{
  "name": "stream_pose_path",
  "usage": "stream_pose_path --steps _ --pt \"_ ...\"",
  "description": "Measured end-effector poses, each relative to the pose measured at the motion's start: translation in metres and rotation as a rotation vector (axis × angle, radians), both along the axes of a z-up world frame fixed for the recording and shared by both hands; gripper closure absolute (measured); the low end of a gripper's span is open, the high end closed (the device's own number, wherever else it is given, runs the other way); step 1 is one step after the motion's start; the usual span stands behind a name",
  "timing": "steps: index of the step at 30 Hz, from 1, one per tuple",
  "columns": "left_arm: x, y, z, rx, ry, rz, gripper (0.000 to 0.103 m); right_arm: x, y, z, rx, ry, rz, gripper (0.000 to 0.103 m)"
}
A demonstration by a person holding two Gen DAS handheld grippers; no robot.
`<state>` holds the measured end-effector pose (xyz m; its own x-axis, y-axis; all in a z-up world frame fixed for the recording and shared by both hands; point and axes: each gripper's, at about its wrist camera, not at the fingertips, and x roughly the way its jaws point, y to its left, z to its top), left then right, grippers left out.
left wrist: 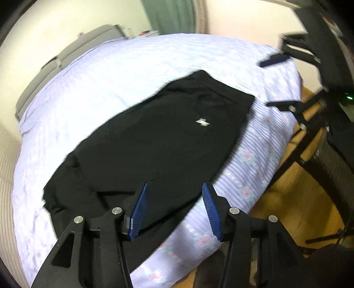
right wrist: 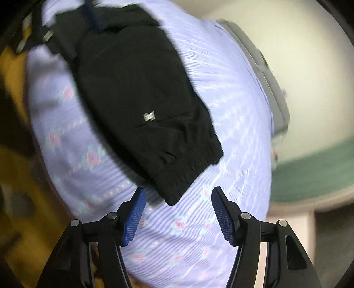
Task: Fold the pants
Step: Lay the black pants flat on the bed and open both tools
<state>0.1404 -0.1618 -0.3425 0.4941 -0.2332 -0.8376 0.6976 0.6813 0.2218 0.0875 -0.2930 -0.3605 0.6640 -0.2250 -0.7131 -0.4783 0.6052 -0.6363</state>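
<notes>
Black pants [left wrist: 154,137] lie flat on a bed with a lilac striped floral sheet [left wrist: 110,73], a small silver logo facing up. My left gripper [left wrist: 174,209] is open and empty, hovering over the leg end of the pants near the bed's edge. In the right wrist view the pants [right wrist: 137,95] show their elastic waistband closest to me. My right gripper [right wrist: 179,212] is open and empty, just short of the waistband corner, above the sheet [right wrist: 232,110]. The right gripper also shows in the left wrist view [left wrist: 278,82], open, beyond the waistband end.
A grey headboard [left wrist: 66,55] runs along the bed's far side by a cream wall. Wooden floor [left wrist: 287,199] and black tripod legs [left wrist: 294,155] stand beside the bed's near edge. A green curtain [left wrist: 170,15] hangs at the back.
</notes>
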Motion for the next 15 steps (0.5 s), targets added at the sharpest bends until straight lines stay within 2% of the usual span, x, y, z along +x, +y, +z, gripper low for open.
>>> stream_pose_path --steps 4,9,12,15 --pt "0.017 0.032 0.034 -0.008 -0.038 0.128 0.053 0.012 0.01 0.035 0.168 0.004 -0.12 0.042" --pt "0.039 0.079 0.063 -0.001 -0.096 0.324 0.052 0.04 0.031 0.073 0.48 0.074 -0.233 0.042" --pt "0.053 0.119 0.075 -0.029 -0.099 0.458 0.047 0.066 0.055 0.087 0.648 0.118 -0.261 0.042" --pt "0.065 0.152 0.077 -0.042 -0.119 0.531 0.046 0.105 0.087 0.092 0.793 0.168 -0.256 0.042"
